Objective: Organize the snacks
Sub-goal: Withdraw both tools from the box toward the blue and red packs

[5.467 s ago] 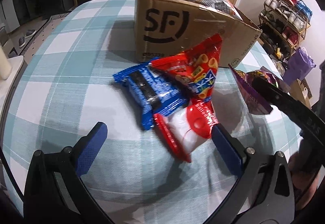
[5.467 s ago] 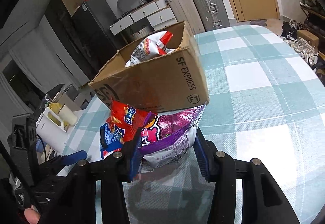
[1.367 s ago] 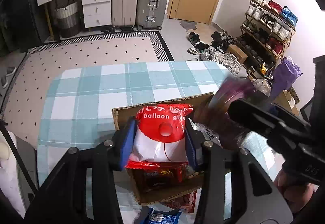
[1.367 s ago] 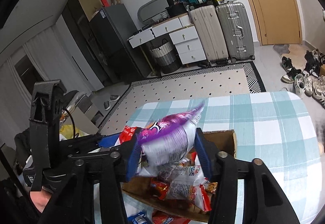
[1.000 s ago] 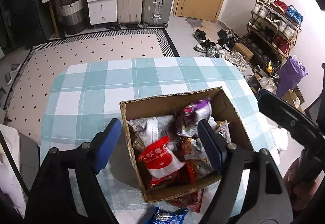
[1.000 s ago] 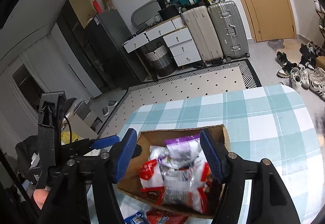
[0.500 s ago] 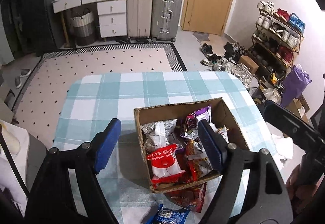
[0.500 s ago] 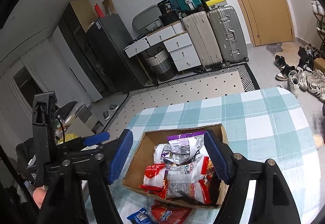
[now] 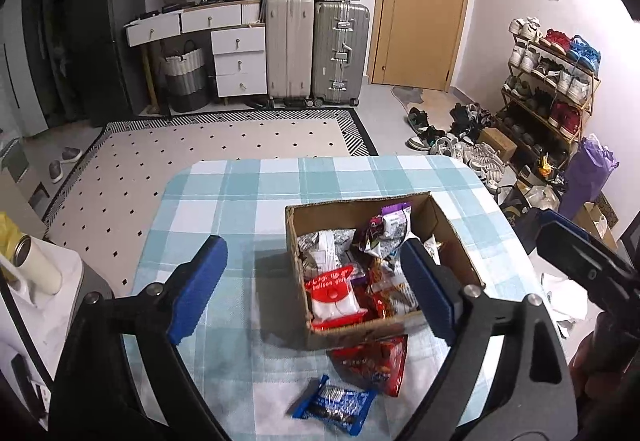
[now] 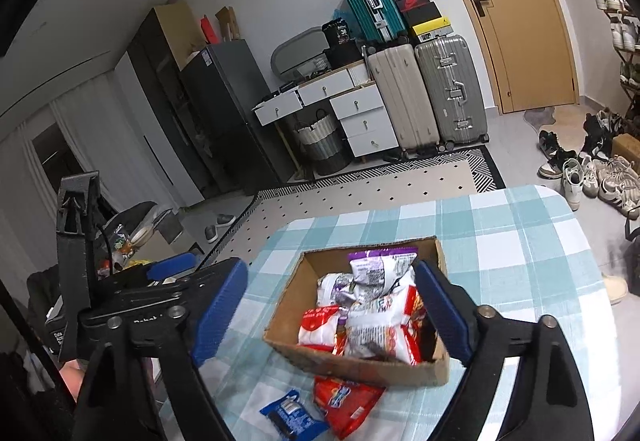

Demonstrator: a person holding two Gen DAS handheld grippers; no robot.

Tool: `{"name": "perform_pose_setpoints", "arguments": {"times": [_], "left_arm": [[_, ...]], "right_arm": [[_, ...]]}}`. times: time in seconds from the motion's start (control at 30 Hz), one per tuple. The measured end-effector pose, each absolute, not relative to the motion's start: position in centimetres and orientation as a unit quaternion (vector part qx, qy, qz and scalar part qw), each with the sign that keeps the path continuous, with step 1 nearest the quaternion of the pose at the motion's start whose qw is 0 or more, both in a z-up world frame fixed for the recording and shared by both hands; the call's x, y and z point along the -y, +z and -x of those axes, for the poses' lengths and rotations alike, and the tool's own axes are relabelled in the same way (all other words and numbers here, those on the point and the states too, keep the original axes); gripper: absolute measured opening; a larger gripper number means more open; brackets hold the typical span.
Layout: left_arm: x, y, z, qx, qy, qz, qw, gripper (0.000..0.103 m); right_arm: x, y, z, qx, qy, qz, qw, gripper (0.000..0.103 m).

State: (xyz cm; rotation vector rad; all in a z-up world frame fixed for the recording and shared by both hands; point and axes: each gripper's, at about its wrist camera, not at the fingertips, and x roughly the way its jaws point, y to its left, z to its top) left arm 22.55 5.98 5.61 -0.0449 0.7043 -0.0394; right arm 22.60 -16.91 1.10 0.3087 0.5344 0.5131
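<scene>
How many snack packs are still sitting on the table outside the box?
2. A red snack bag lies right against the near side of the cardboard box, and a blue cookie pack lies nearer the camera, slightly left. The box could hide others behind it.

Red snack bag point(image 9: 370, 361): upper edge was hidden behind the cardboard box point(image 9: 360, 333), print blurred. Lower packets in the box lay buried under others, labels too small to read. Blue cookie pack point(image 10: 292, 417): lettering illegible.
</scene>
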Motion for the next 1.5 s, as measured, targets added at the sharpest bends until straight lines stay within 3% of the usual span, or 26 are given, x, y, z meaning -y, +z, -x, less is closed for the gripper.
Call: {"name": "perform_pose_setpoints", "arguments": {"times": [0.2,0.27,0.67,1.07,1.5], "left_arm": [[-6.5,6.1,-19.3,-0.334,-0.011,0.026,0.942,0.094],[-6.7,6.3,-17.9,-0.325,-0.008,0.029,0.945,0.101],[-7.2,5.4,-12.2,-0.319,-0.006,0.038,0.947,0.102],[-7.3,-3.3,-10.4,-0.365,0.002,0.052,0.930,0.102],[-6.0,-12.6,-13.8,-0.437,-0.019,0.049,0.898,0.102]], "right_arm": [[16.9,1.3,-19.8,-0.249,0.250,-0.144,0.925,0.095],[16.9,1.2,-18.8,-0.247,0.250,-0.142,0.926,0.096],[16.9,-0.2,-14.3,-0.252,0.231,-0.132,0.930,0.101],[15.6,-4.8,-11.1,-0.251,0.216,-0.101,0.938,0.102],[13.7,-9.3,-10.8,-0.253,0.214,-0.078,0.940,0.102]]}}
